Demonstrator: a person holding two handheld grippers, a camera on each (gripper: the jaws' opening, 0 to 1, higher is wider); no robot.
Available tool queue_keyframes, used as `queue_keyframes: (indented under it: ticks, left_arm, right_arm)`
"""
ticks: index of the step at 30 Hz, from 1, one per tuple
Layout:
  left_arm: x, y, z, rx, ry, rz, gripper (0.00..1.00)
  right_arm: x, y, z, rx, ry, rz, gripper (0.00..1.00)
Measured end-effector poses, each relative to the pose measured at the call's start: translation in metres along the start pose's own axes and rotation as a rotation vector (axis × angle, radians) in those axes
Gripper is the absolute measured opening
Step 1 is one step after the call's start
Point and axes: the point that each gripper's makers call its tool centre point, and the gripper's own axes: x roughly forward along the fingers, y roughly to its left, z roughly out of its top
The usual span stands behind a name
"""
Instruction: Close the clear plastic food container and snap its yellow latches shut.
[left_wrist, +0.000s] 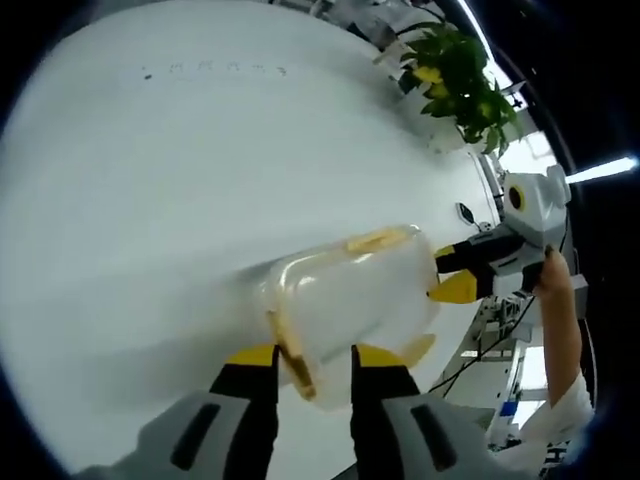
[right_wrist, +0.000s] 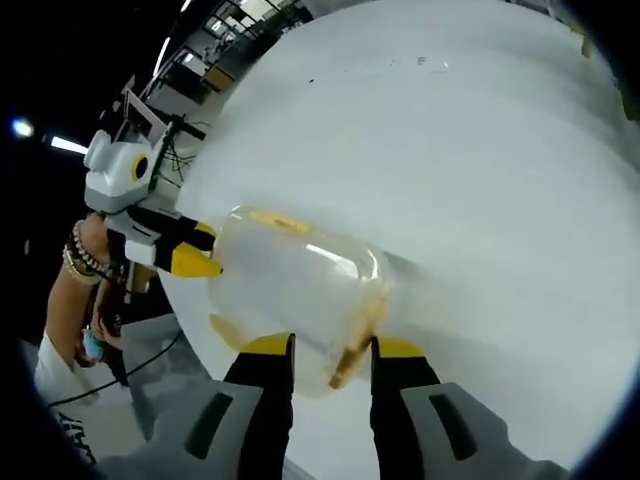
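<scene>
A: Where's the container?

B: I've got the container up between both claws over the white bench. It's clear plastic, blurred, and I can't make out anything inside.

A: Left claw?

B: Left claw has its jaws either side of one short end, where a yellow latch sits. Looks clenched on that end, jaws close on the plastic.

A: Right claw?

B: Right claw same thing on the other short end, jaws straddling that end's latch and gripping it. In the left gripper view it comes in from the right, yellow tips touching the container's far end.

A: Lid on?

B: Can't tell if it's seated, too blurry. Another yellow latch runs along the long edge.

A: Anything else?

B: Plant past the bench's far edge. A person's forearm behind the right claw, a wrist with bracelets behind the left one.
</scene>
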Motion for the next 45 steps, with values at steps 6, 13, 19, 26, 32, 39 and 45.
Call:
queue_keyframes:
  ticks: [6,13,19,26,32,39,45]
  left_arm:
    - [0.003,-0.001,0.001,0.045,0.0,0.02,0.23]
    - [0.004,-0.004,0.007,0.237,-0.031,0.101,0.27]
    - [0.002,-0.002,0.019,0.384,-0.054,0.183,0.29]
    - [-0.001,-0.017,0.031,0.725,-0.077,0.334,0.3]
    - [0.006,-0.035,0.019,0.898,-0.028,0.381,0.08]
    - [0.009,-0.042,0.013,0.966,-0.111,0.302,0.0]
    - [0.013,-0.067,0.004,0.896,-0.238,0.141,0.0]
  right_arm:
    - [-0.001,-0.003,0.002,-0.018,-0.006,-0.008,0.26]
    - [-0.005,-0.004,0.009,-0.229,0.011,-0.148,0.29]
    - [-0.007,-0.001,0.014,-0.4,0.025,-0.294,0.31]
    - [-0.007,0.007,0.022,-0.708,0.066,-0.441,0.31]
    - [0.003,0.021,0.014,-0.839,0.146,-0.433,0.14]
    - [0.008,0.025,0.02,-0.767,0.089,-0.344,0.04]
    - [0.014,0.031,0.037,-0.704,-0.031,-0.271,0.0]
